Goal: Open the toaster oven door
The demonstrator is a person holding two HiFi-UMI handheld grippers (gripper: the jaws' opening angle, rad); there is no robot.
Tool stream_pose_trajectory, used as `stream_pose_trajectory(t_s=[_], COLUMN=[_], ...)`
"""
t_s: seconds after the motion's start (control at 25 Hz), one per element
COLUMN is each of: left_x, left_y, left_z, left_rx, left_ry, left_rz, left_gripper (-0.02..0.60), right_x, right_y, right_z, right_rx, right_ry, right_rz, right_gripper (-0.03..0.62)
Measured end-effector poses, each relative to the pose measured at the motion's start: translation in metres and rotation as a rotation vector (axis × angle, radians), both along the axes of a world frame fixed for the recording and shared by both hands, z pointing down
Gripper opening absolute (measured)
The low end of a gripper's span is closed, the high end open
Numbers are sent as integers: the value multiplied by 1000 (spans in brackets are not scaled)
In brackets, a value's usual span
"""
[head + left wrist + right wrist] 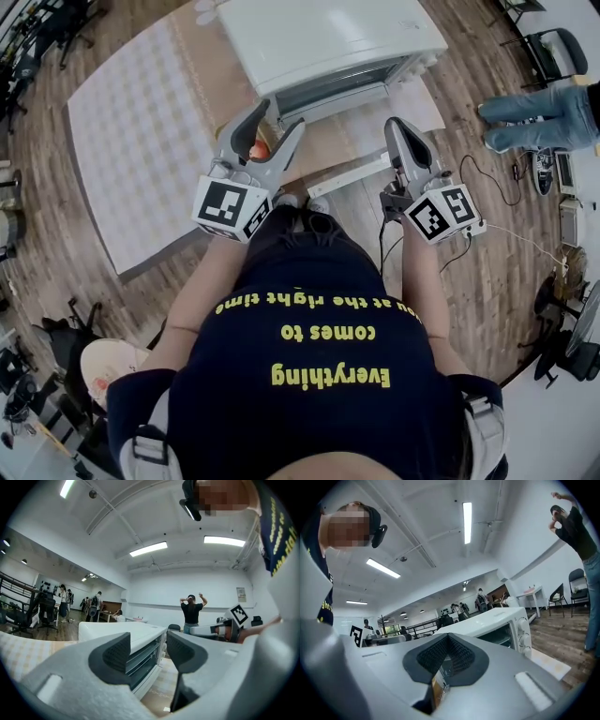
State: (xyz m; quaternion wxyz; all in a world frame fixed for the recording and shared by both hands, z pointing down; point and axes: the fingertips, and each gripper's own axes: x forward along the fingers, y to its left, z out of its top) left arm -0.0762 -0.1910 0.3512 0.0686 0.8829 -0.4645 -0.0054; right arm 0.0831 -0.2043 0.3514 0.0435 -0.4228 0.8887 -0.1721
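Showing raised arms (183, 602) beyond toaster oven (122, 632): gripper views.

I stand in a large open lab or workroom rather than a home, with a wood-plank floor (511, 300), white walls and long ceiling strip lights (148, 549). Around me are rolling office chairs (47, 609), a white work table (533, 591) and other people (191, 612) standing about.

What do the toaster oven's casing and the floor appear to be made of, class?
Toaster oven: the casing looks like white painted sheet metal, smooth and matte with crisp straight edges, though it could be plastic.
Floor: wood or wood-look laminate, shown by brown planks with visible seams and grain.
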Motion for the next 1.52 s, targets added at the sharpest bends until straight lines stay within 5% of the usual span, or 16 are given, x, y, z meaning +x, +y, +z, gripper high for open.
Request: stream_pose_trajectory(t_s=[0.4, 0.84, 1.52], left_x=[0, 2, 11], left_y=[-2, -5, -11], left_z=[-16, -18, -26], left_rx=[86, 95, 91], left_ry=[-55, -72, -70], left_rz=[-28, -26, -26], left_gripper=[155, 28, 0], right_x=[-8, -22, -22], right_y=[-3, -9, -9], right_z=[-33, -47, -63], right_rx=[127, 188, 224], right_ry=[84, 147, 173], right_rz=[31, 24, 28], right_gripper=[11, 11, 11])
